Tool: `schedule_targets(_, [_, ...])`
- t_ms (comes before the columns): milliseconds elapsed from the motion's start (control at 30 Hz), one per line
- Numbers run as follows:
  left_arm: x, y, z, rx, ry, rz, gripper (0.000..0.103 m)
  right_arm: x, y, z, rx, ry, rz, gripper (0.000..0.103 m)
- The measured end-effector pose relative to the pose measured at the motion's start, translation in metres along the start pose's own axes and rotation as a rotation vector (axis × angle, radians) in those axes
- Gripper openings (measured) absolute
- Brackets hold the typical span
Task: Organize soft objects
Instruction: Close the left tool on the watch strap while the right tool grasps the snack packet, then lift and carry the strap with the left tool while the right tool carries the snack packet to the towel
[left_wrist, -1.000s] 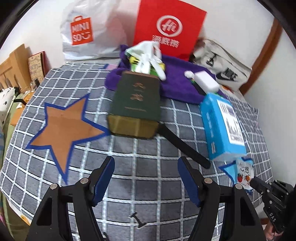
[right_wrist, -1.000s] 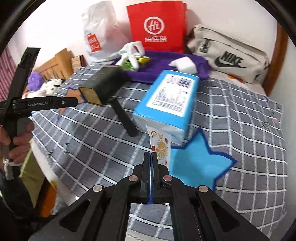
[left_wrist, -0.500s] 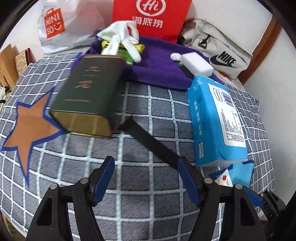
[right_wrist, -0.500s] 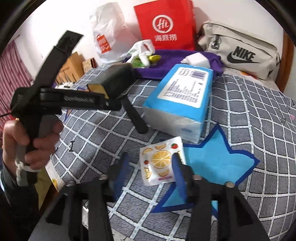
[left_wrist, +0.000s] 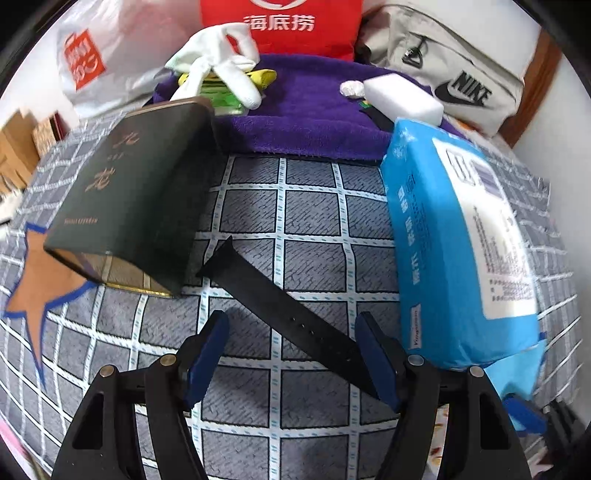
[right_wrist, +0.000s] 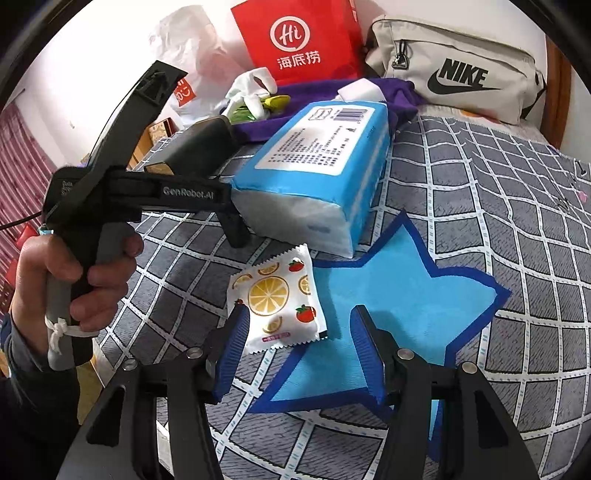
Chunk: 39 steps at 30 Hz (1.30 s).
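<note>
Only the right wrist view is showing the fruit-print sachet (right_wrist: 279, 300) lying between the right gripper's (right_wrist: 295, 350) just-opening jaws, on the blue star (right_wrist: 399, 295); left gripper (left_wrist: 291, 354), spread, is straddling the black strap (left_wrist: 291, 317). Far bag (right_wrist: 454, 79) is reading NIKE.

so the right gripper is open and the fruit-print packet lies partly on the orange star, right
Not quite: the star is blue, not orange. The right wrist view shows the right gripper open, jaws having just been opening with nothing between the pads, and the packet lying flat with one edge over the blue star.
</note>
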<state>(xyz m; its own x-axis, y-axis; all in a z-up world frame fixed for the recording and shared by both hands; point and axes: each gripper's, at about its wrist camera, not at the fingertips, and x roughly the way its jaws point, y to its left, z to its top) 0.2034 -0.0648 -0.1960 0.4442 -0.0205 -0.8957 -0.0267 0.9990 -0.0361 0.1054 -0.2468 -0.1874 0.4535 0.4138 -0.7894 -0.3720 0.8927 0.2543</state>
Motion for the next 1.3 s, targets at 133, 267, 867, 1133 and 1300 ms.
schedule_targets(133, [-0.001,-0.001,-0.005,0.032,-0.003,0.020,0.072,0.001,0.003,0.000,-0.006,0.002,-0.001,0.056])
schedule_targets(267, [-0.009,0.016,-0.018,0.030,0.017,0.025,0.072,0.001,0.011,0.000,-0.025,0.004,-0.005,0.060])
schedule_targets(867, [-0.017,0.029,-0.032,0.116,-0.101,-0.029,0.023,0.029,0.035,0.004,-0.100,-0.009,-0.094,0.081])
schedule_targets(1133, [-0.013,0.038,-0.027,0.084,-0.131,-0.079,0.024,0.033,0.032,0.006,-0.083,-0.023,-0.168,0.062])
schedule_targets(1300, [-0.014,0.043,-0.028,0.073,-0.126,-0.122,0.021,0.032,0.034,0.007,-0.093,-0.026,-0.187,0.053])
